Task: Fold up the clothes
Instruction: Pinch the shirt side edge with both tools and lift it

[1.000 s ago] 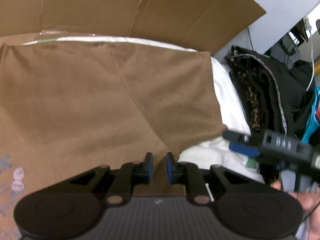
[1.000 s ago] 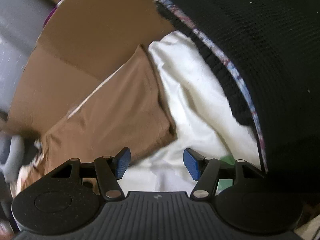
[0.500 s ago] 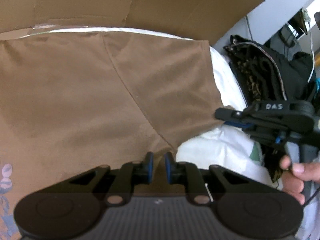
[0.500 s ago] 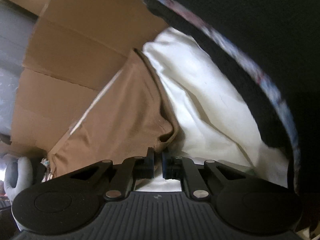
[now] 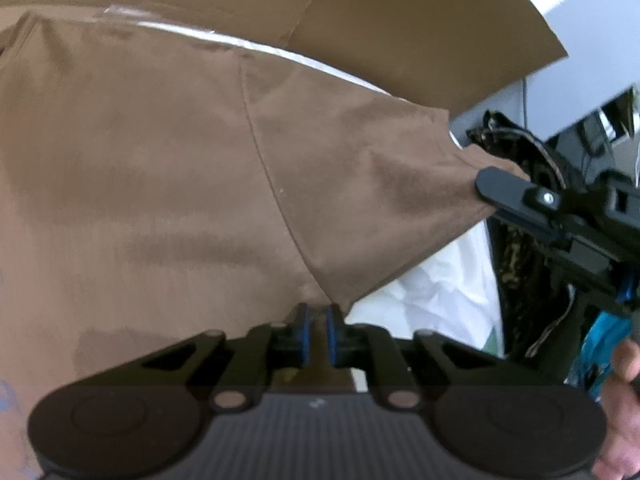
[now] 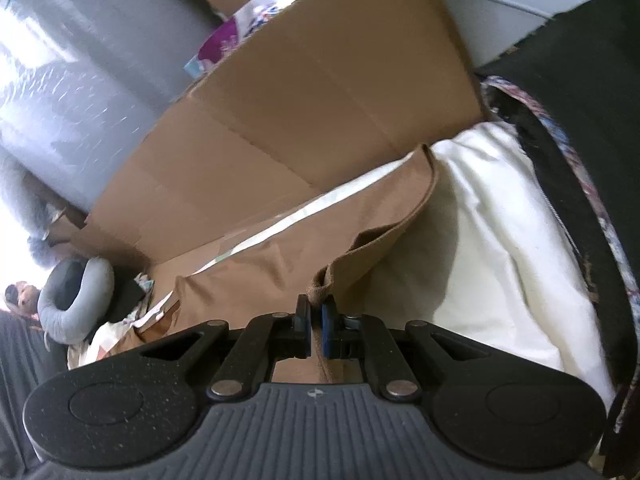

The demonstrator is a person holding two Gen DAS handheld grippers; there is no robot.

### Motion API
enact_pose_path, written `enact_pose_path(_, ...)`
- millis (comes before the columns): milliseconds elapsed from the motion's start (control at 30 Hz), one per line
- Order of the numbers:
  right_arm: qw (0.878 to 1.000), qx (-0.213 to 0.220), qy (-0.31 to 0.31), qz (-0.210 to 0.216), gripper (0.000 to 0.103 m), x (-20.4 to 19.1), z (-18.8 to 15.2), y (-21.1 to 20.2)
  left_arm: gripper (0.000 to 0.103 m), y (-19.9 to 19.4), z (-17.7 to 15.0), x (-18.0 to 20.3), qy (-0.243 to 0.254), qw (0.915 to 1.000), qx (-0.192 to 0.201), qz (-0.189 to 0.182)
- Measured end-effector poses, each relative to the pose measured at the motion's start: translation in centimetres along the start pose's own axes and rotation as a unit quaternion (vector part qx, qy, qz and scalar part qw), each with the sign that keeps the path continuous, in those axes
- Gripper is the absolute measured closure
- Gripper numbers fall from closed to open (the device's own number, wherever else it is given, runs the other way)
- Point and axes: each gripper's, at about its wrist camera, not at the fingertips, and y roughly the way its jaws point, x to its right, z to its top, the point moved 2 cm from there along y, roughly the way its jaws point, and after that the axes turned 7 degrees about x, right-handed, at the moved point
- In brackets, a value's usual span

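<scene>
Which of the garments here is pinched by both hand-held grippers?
The brown shirt: the right hand-held gripper clamps its sleeve hem, the left hand-held gripper its lower edge. The black clothes lie untouched.

Brown shirt (image 5: 168, 184): matt woven cloth, soft nap, stitched seams. White sheet (image 6: 492, 248) beneath: smooth cloth, lightly creased. Cardboard sheet (image 6: 320, 92): matt brown paperboard with fold creases; a glossy tape strip (image 5: 168, 28) along its edge. Black garment (image 6: 592, 92): coarse knit. Left gripper (image 5: 315, 336) and right gripper (image 6: 316, 330): matt black plastic, ribbed housing, blue pads, bright metal pivot pins.
</scene>
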Motion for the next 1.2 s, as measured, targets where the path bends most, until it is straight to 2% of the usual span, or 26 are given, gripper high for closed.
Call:
enact_pose_path(67, 1.000, -0.003, -0.001, 0.005, 0.100, -0.3, 0.0, -0.3, 0.099, 0.0, -0.2, -0.1, -0.013, 0.9999, 0.002, -0.001)
enact_pose_path(133, 1.000, -0.007, -0.005, 0.010, 0.100, -0.7, -0.2, -0.5, 0.102, 0.2, -0.5, -0.9, -0.057, 0.9983, 0.002, -0.009)
enact_pose_path(233, 1.000, -0.015, -0.013, 0.022, 0.100, -1.4, -0.7, -0.7, 0.103, 0.5, -0.8, -2.1, -0.120, 0.9925, 0.008, -0.022)
enact_pose_path(467, 0.999, -0.034, -0.023, 0.035, 0.100, -2.4, -2.0, -0.7, 0.103, 0.9, -1.7, -3.4, -0.197, 0.9792, 0.024, -0.043)
enact_pose_path(667, 0.997, -0.054, -0.030, 0.042, 0.100, -3.2, -3.3, -0.5, 0.102, 1.2, -2.2, -4.0, -0.233, 0.9704, 0.034, -0.053)
enact_pose_path(1033, 0.996, -0.071, -0.038, 0.042, 0.101, -4.1, -4.8, -0.3, 0.102, 0.9, -2.4, -4.5, -0.255, 0.9640, 0.040, -0.062)
enact_pose_path(1133, 0.995, -0.074, -0.050, 0.046, 0.101, -4.4, -4.8, -0.2, 0.095, -0.2, -2.5, -5.1, -0.268, 0.9603, 0.040, -0.067)
enact_pose_path(1167, 0.995, -0.076, -0.055, 0.047, 0.100, -4.5, -4.9, -0.1, 0.083, -0.8, -2.4, -5.3, -0.263, 0.9617, 0.042, -0.065)
enact_pose_path(1200, 0.994, -0.077, -0.060, 0.048, 0.100, -4.6, -5.0, 0.0, 0.080, -1.4, -2.3, -5.4, -0.256, 0.9639, 0.045, -0.059)
